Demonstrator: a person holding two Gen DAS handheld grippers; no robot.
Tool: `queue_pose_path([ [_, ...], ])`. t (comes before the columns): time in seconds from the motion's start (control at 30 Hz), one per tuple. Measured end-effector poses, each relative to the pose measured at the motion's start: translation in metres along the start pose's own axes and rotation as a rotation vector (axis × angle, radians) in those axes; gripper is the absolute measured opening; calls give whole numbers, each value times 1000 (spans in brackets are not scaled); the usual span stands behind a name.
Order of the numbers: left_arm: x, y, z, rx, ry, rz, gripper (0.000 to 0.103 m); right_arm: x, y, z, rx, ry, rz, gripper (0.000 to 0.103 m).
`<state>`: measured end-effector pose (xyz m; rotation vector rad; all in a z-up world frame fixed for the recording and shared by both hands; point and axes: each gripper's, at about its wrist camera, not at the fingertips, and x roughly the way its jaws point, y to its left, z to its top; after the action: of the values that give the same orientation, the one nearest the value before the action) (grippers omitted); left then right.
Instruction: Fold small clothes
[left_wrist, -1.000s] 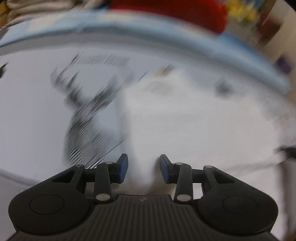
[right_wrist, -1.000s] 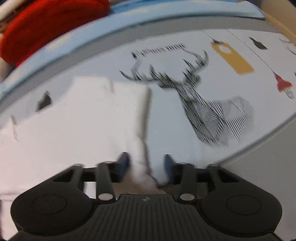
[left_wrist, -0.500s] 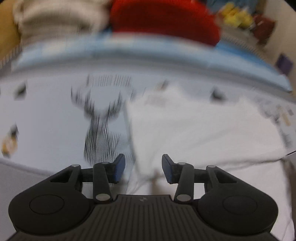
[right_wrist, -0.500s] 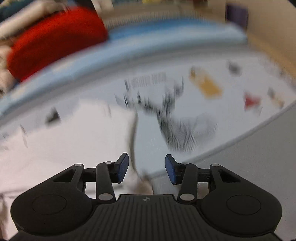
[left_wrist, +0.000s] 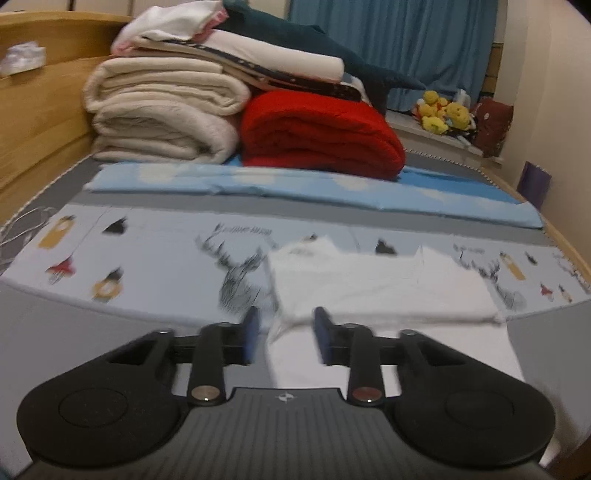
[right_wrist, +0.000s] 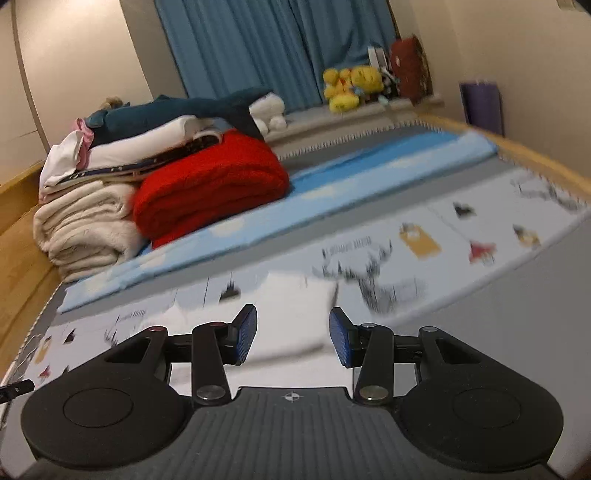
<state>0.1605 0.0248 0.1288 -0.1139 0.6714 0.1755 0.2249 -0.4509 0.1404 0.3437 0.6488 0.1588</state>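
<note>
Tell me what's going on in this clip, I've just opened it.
A person with a handheld claw in each hand is folding a small white garment on a bed covered by a deer-print sheet. The garment lies flat, with what looks like one fold already across it. Both the left claw and the right claw are open, raised above the garment's near edge and holding nothing. Folded blankets, a red one and a cream one, are stacked at the far end.

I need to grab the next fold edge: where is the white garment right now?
In the left wrist view the white garment lies on the printed sheet, right of the deer print, ahead of the open left gripper.
</note>
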Motion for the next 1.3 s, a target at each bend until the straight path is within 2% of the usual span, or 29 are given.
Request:
queue_pose_path([
  [0.03, -7, 3, -14, -1, 9, -2, 19, -6, -5, -10, 4, 11, -8, 44],
  [0.07, -11, 3, -27, -4, 19, -7, 18, -11, -11, -22, 9, 23, -22, 39],
  [0.1, -15, 2, -43, -3, 38, -15, 16, -14, -17, -35, 17, 33, -36, 28],
  [0.17, -13, 2, -72, 0, 68, -18, 14, -13, -31, -59, 41, 54, -60, 23],
  [0.23, -4, 5, -97, 0, 136, -4, 13, -7, -46, -89, 56, 81, -104, 22],
  [0.3, 5, 14, -108, -57, 212, -33, 13, 7, -55, -113, 72, 170, -187, 22],
  [0.4, 13, 28, -116, -122, 267, -69, 13, 21, -69, -127, 158, 248, -162, 23],
  [0.53, 27, 40, -125, -249, 373, -141, 15, 30, -70, -138, 101, 304, -227, 24],
  [0.6, 32, 35, -129, -251, 411, -165, 22, 35, -74, -143, 136, 352, -219, 27],
  [0.63, 34, 32, -132, -237, 427, -171, 31, 39, -76, -147, 151, 379, -217, 29],
  [0.7, 38, 24, -136, -198, 446, -155, 38, 45, -80, -156, 149, 426, -230, 40],
  [0.77, 43, 20, -141, -160, 468, -119, 38, 51, -80, -164, 128, 466, -258, 41],
  [0.87, 51, 22, -150, -162, 513, -92, 38, 59, -80, -172, 103, 512, -276, 41],
  [0.9, 53, 23, -152, -159, 526, -89, 37, 60, -78, -174, 85, 519, -279, 41],
  [0.93, 55, 21, -154, -145, 539, -88, 30, 62, -76, -175, 65, 524, -283, 41],
  [0.97, 55, 19, -157, -119, 549, -85, 20, 63, -72, -176, 42, 528, -286, 41],
  [1.0, 54, 16, -158, -81, 552, -79, 6, 68, -69, -175, 19, 531, -290, 41],
  [1.07, 45, 16, -155, -37, 512, -52, 5, 68, -65, -177, -10, 538, -292, 41],
  [1.17, 38, 24, -150, -51, 492, -15, 5, 67, -65, -176, -28, 548, -281, 39],
  [1.3, 45, 21, -158, -29, 570, -42, 7, 66, -71, -171, -13, 552, -275, 39],
])
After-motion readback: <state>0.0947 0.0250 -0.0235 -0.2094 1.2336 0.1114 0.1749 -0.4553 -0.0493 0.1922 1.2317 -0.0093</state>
